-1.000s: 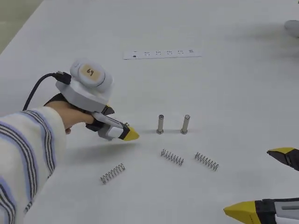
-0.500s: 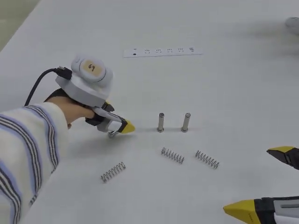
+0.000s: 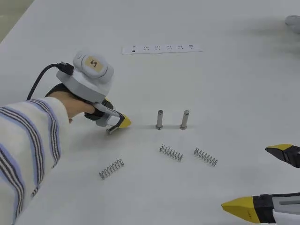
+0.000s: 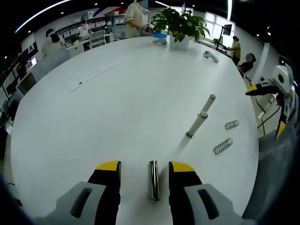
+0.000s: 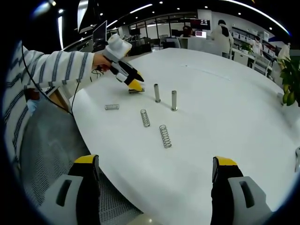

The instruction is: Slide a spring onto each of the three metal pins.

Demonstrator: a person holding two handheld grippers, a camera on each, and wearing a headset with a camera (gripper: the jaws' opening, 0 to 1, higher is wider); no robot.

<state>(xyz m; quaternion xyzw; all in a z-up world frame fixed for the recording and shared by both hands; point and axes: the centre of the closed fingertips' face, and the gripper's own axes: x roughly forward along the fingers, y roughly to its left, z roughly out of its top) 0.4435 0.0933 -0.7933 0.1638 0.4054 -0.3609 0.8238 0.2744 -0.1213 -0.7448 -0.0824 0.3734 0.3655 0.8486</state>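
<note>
Two metal pins [image 3: 159,119] [image 3: 184,119] stand upright side by side on the white table. A third pin [image 4: 153,180] lies flat between the jaws of my left gripper [image 4: 144,168], which is open, with a gap on each side of the pin. In the head view that gripper [image 3: 119,124] sits low on the table, left of the upright pins. Three springs [image 3: 111,168] [image 3: 170,153] [image 3: 206,157] lie loose in front of the pins. My right gripper [image 3: 260,178] hangs wide open at the near right, holding nothing.
A white power strip [image 3: 161,48] lies far back on the table. A small grey object [image 3: 293,21] sits at the far right. The table's near edge [image 5: 117,178] curves below my right gripper. A potted plant [image 4: 180,23] stands at the far side.
My left gripper has drawn back a little to the left, away from the upright pins, and the lying pin's end now shows under its tip. The right gripper has stayed put.
</note>
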